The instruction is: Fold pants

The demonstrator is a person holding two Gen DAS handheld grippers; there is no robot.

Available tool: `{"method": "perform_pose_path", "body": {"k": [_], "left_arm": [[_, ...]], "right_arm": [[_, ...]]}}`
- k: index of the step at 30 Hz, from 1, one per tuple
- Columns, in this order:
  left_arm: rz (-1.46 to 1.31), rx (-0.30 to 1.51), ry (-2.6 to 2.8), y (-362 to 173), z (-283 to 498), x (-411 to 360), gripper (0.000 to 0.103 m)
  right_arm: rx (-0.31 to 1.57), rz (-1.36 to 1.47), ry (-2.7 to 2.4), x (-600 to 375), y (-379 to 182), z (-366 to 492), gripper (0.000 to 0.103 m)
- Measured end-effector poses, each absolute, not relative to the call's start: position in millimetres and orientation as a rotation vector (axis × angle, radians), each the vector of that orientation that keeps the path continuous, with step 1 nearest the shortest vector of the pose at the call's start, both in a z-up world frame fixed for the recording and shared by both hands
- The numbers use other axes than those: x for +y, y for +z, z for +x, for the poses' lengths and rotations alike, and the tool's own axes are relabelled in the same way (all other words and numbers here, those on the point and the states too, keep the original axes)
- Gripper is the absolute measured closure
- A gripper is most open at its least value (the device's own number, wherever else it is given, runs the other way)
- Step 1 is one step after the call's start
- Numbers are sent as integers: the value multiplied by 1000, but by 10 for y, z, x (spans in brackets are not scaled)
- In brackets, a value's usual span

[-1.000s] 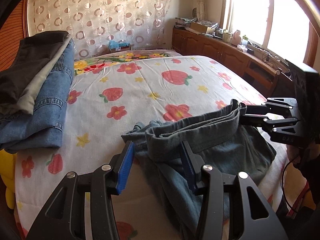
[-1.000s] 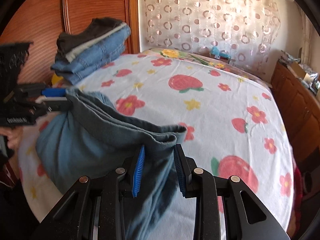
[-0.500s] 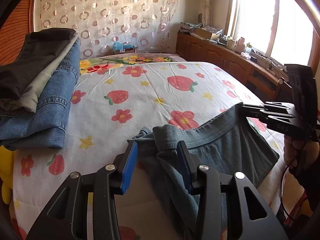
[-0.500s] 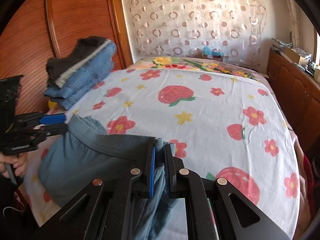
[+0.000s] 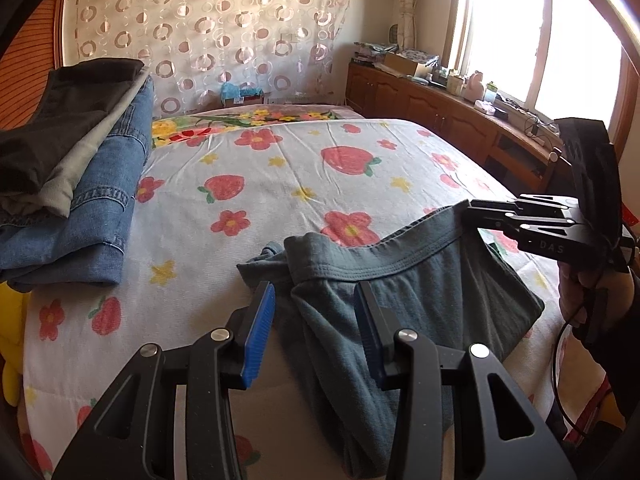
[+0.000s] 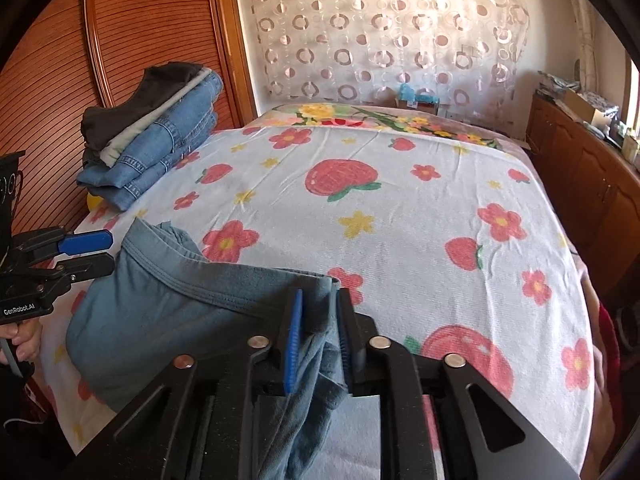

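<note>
Grey-blue pants (image 5: 420,292) lie at the near edge of the bed, waistband facing the room. In the left wrist view my left gripper (image 5: 316,316) is open, and the waistband's left corner sits loose between its blue pads (image 5: 260,320) without being pressed. My right gripper (image 6: 320,332) has the other end of the waistband bunched between its pads; its jaws are opening slightly, with the cloth still filling the gap. From the left view, the waistband still rises to the right gripper (image 5: 470,210). The pants (image 6: 168,312) spread toward the left gripper (image 6: 100,254).
A stack of folded jeans and dark clothes (image 5: 80,184) sits on the bed's left side by a wooden slatted door (image 6: 60,80). The flowered sheet (image 5: 280,184) stretches beyond the pants. Wooden cabinets (image 5: 440,108) line the right wall under a window. A hand (image 5: 588,292) holds the right gripper.
The right gripper's jaws closed tight on the waistband, then widened a little. The waistband went from a rumpled heap to a stretched line between the grippers. The left jaws narrowed slightly.
</note>
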State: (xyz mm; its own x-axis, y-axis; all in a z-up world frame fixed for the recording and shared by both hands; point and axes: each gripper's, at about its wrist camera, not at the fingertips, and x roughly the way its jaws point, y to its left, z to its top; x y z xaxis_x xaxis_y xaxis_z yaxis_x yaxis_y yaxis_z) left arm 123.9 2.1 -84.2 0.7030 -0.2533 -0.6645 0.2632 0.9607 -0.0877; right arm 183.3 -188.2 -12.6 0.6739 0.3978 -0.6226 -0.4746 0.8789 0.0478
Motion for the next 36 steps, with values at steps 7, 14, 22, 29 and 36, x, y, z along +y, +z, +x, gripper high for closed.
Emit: {"method": "perform_pose_path", "body": {"k": [7, 14, 22, 29, 36], "left_arm": [[19, 741, -299, -851, 1221, -17, 61], [13, 754, -297, -919, 1181, -13, 61], [6, 799, -278, -1098, 1192, 29, 61], [1, 810, -278, -1140, 1186, 42, 60], [-14, 812, -275, -1160, 1182, 69, 54]], "right_arm": [[671, -119, 503, -2013, -80, 1576, 78], [692, -114, 532, -2176, -99, 1196, 78], [737, -73, 562, -2322, -203, 902, 78], [778, -51, 569, -2319, -281, 921, 85], [774, -78, 575, -2323, -269, 887, 93]]}}
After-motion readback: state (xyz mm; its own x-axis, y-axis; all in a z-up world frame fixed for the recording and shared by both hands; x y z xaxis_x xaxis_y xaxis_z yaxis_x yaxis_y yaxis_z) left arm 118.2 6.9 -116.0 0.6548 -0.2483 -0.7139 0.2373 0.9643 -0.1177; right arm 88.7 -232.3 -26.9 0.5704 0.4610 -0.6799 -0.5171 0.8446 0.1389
